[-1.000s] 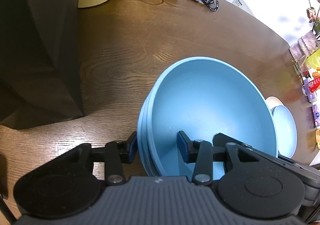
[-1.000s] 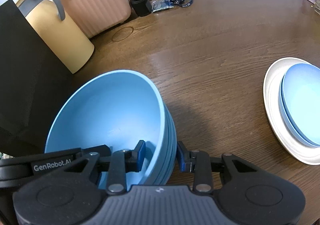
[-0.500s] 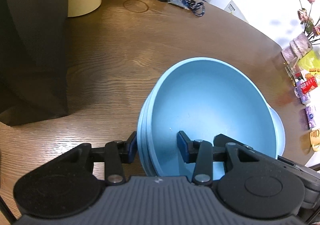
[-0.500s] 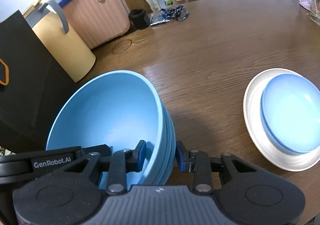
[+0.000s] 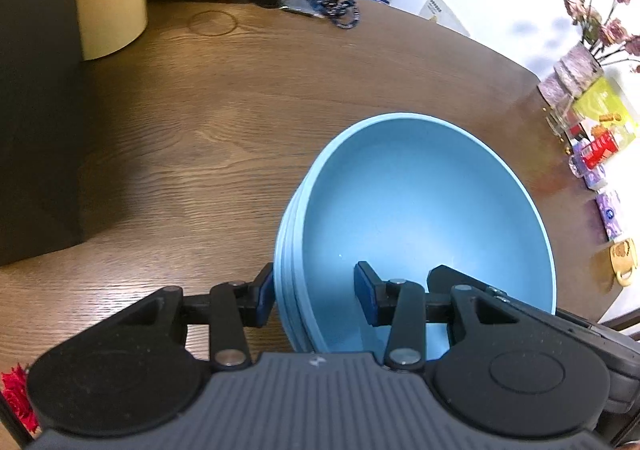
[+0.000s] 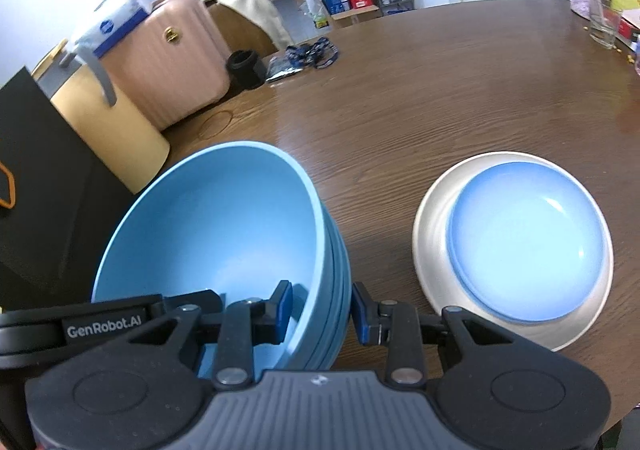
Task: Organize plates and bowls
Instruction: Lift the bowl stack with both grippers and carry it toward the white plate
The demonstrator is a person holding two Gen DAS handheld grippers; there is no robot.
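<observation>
A stack of blue bowls [image 5: 424, 217] is clamped at opposite rims by the left gripper [image 5: 316, 292] and the right gripper [image 6: 322, 310], above the wooden table [image 5: 224, 97]. The bowls look stiff, smooth and likely slippery; the rim is judged the best hold. Only the right view shows the blue plate [image 6: 528, 238] on the white plate [image 6: 432, 234].

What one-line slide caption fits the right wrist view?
Right gripper clamps the stacked blue bowls beside a blue plate on a white plate.
</observation>
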